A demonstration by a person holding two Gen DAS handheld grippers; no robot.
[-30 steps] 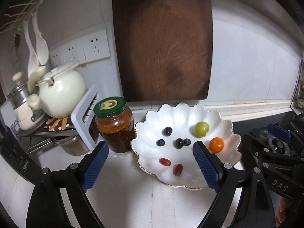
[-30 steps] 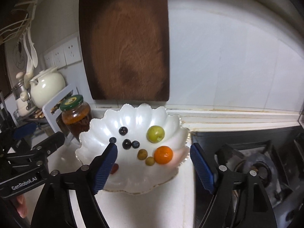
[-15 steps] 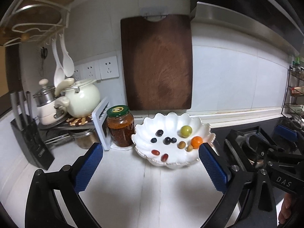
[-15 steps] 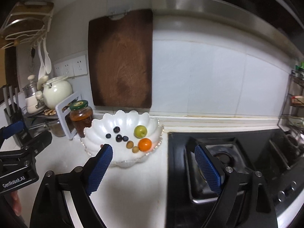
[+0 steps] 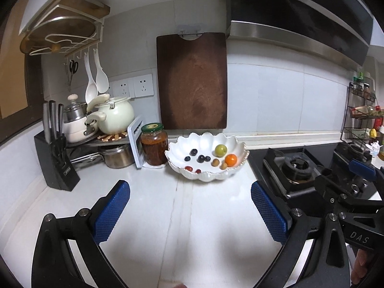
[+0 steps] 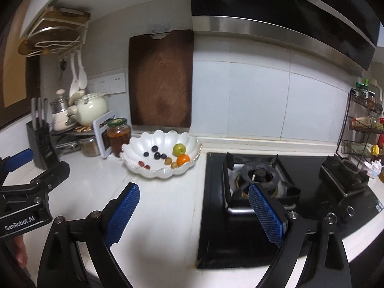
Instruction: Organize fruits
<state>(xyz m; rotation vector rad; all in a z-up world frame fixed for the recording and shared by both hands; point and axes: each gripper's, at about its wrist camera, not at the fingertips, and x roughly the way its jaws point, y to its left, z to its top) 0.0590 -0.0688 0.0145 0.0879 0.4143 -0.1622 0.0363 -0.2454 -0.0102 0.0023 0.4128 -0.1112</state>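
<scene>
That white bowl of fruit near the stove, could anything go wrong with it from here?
Possibly. The scalloped bowl sits right beside the gas stove, so a nudge could push it against the burner grate. The glass jar stands close on its other side and might get knocked. The blueberries and other small fruit lie loose and could roll out if the bowl tips.

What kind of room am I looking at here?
A home kitchen, almost certainly. A gas stove sits in the white countertop under a range hood, a wooden cutting board hangs on the tiled wall, and a knife block stands beside stacked pots.
</scene>
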